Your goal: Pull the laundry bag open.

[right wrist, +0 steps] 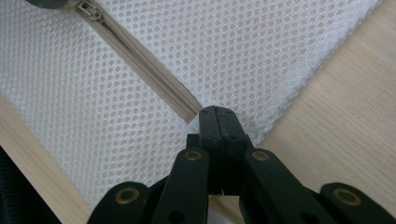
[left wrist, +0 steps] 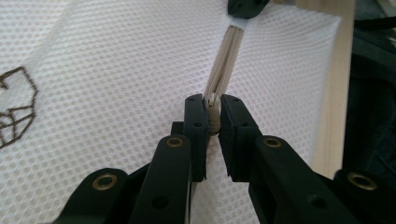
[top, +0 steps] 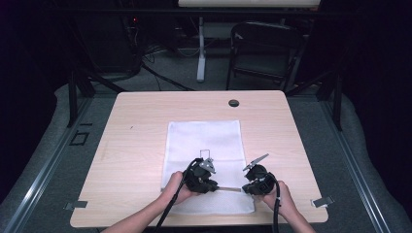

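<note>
The zipper (top: 228, 189) runs along the lower middle of the frame, near the bottom edge of the white mesh bag (top: 204, 141). My left claw (left wrist: 213, 112) is clamped on its pull; my right claw (right wrist: 217, 116) is pinched together on the bag's edge at the zipper's end. Tugging crookedly could snag the teeth or slip the pull free

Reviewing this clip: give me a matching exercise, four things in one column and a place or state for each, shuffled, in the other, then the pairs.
Things:
1. left hand-held gripper
2. right hand-held gripper
3. mesh bag
4. folding chair

Places or states:
A. lying flat on the table
B. on the floor beyond the table
C. pinching the zipper pull
D. clamped on the bag at the end of the zipper

Pairs: 1-C, 2-D, 3-A, 4-B
</note>
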